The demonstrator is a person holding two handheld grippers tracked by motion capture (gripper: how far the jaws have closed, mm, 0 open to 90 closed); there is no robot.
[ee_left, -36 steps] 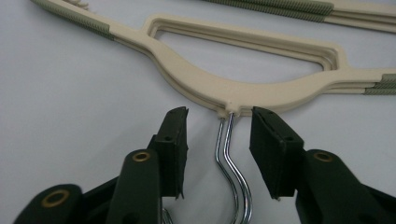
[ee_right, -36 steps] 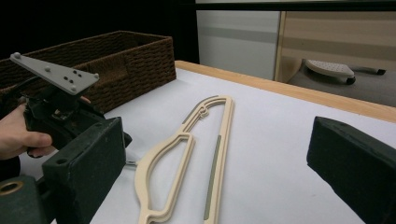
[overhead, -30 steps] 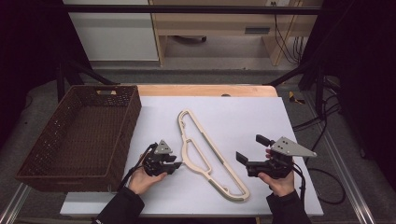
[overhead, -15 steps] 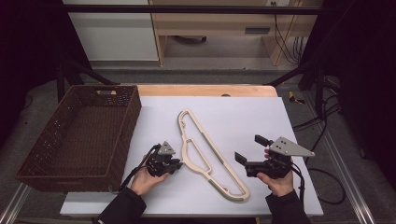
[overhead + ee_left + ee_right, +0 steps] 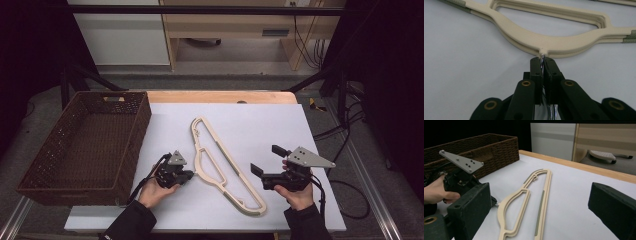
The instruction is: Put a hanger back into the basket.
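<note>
A cream hanger (image 5: 220,160) lies flat on the white table (image 5: 260,120), running from the middle toward the front right. My left gripper (image 5: 189,175) sits at its left side. Its jaws have just been closing and now stand shut on the hanger's thin metal hook (image 5: 543,56), where the hook leaves the cream body (image 5: 554,42). My right gripper (image 5: 266,159) rests open on the table to the right of the hanger, with nothing between its wide-apart jaws. In the right gripper view the hanger (image 5: 524,195) lies ahead of those jaws.
A dark brown wicker basket (image 5: 135,135) stands at the table's left, close to my left hand, and shows as the basket (image 5: 499,147) in the right gripper view. A wooden strip (image 5: 220,96) edges the far side of the table. Cables hang off the right.
The left gripper's jaws have drawn together onto the hanger's hook. Both hands and the hanger stayed where they were.
</note>
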